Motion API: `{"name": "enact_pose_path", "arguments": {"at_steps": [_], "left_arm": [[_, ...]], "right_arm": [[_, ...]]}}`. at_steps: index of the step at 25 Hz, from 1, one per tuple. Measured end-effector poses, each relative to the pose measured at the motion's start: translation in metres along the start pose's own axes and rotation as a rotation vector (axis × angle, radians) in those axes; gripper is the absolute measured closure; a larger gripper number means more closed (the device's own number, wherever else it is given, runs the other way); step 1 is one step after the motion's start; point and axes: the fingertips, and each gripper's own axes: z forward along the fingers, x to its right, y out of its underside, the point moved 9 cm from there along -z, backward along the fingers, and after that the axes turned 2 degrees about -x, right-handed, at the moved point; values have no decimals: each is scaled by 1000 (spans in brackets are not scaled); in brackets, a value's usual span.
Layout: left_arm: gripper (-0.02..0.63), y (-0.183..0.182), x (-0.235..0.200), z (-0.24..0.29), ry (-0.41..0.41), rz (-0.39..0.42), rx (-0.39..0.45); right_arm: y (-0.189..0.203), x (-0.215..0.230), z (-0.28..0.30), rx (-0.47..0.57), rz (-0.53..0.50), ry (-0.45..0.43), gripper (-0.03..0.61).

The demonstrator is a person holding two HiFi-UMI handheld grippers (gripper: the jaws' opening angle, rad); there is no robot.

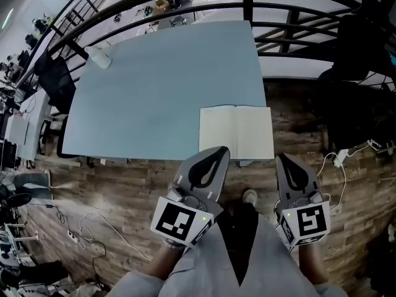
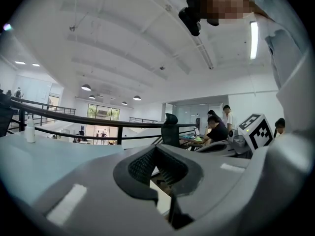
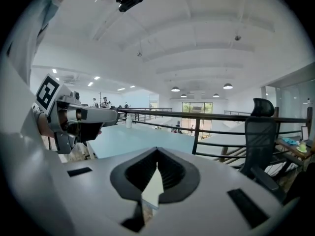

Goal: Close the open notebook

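At near edge of pale blue counter (image 1: 148,85): open white paper notebook (image 1: 236,132) laid flat, untouched.
Approach step judged; left gripper (image 1: 220,150) and right gripper (image 1: 283,158) held just short, jaws closed, empty; next, one page edge must be lifted over.

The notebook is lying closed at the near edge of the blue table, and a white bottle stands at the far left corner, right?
Not quite: the notebook lies open, both pale pages showing, as the head view shows. The rest holds: it is at the near edge of the blue table, and the white bottle stands at the far left corner.
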Motion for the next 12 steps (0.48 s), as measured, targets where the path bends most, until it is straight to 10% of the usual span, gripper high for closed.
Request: {"name": "enact_pose_path", "arguments": {"at_steps": [12], "left_arm": [[611,-4,33,21,-177,-7,-11]], "right_arm": [[7,47,22,-2,-19,-174,577]]}}
